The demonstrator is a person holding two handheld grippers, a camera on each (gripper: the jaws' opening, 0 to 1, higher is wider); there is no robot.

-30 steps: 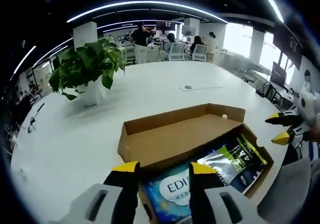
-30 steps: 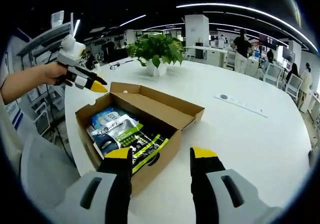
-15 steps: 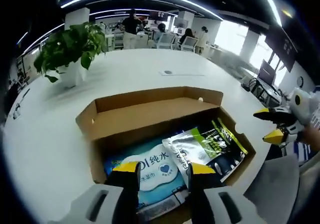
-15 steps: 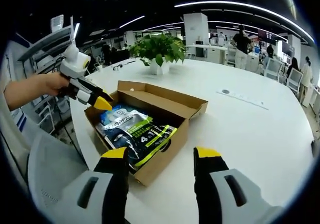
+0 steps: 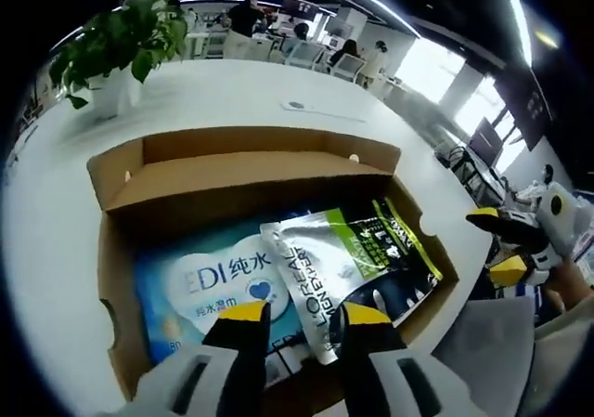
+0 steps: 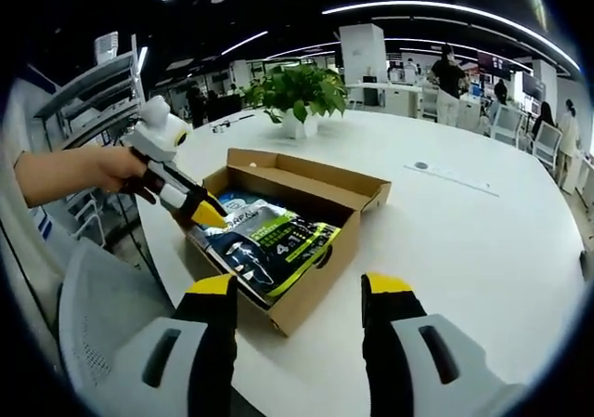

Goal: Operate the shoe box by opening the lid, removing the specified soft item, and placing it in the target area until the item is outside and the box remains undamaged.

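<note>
Left gripper view looks down into the open cardboard shoe box [image 5: 121, 241], blue wet-wipes pack [image 5: 209, 282] beside green-and-black pouch [image 5: 357, 259] inside, left gripper [image 5: 295, 313] jaws spread just above them, right gripper view shows the potted plant [image 6: 299, 97] behind the box on the white table [image 6: 464, 241], right gripper [image 6: 299, 287] jaws spread wide, empty.

Shoe box [image 5: 243, 174]: matt brown corrugated cardboard. Wet-wipes pack [image 5: 206, 289] & L'Oréal pouch [image 5: 357, 267]: glossy plastic film. Tabletop [image 6: 483, 241]: smooth white, slight sheen.
</note>
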